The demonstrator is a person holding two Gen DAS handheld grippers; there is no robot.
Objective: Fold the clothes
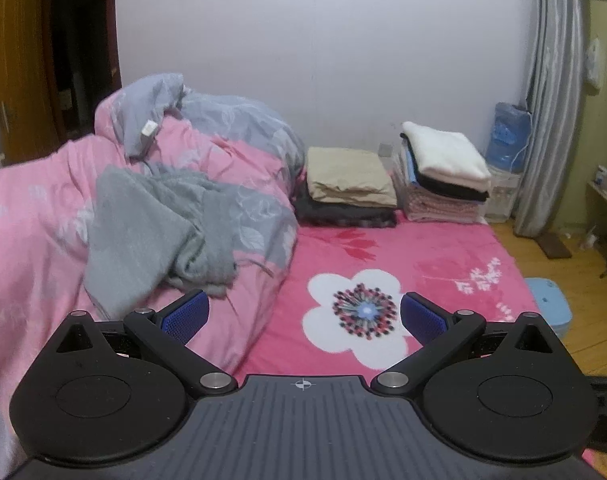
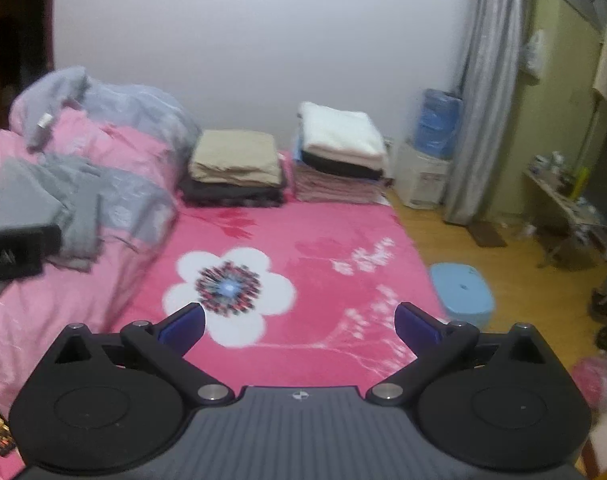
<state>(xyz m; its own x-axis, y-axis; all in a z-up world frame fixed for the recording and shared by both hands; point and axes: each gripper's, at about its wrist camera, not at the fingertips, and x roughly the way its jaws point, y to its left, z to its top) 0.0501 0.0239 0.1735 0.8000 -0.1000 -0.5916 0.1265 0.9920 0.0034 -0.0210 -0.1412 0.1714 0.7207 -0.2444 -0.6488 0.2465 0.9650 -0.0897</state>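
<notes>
I have both grippers held above the bed with nothing in them. The left gripper [image 1: 305, 316] has its jaws spread wide apart, and so does the right gripper [image 2: 299, 320]; only the pink flowered blanket [image 1: 383, 256] shows between the blue pads.

The one piece not yet folded is the grey garment [image 1: 155, 228], lying crumpled on the pink and grey duvet [image 1: 231, 152] at about ten o'clock from the left gripper, near its left pad but apart from it. In the right wrist view it sits well off at nine o'clock [image 2: 59, 196], partly hidden by the dark body of the other tool.

At twelve o'clock, against the wall, stand two folded stacks: one topped by a beige piece [image 1: 349, 176], the other by a white one [image 1: 443, 152].

I judge I am between pieces: reaching for the next item. The next move calls for swinging both grippers left, pinching the grey cloth at two edges or corners, and carrying it onto the flat blanket to spread it
</notes>
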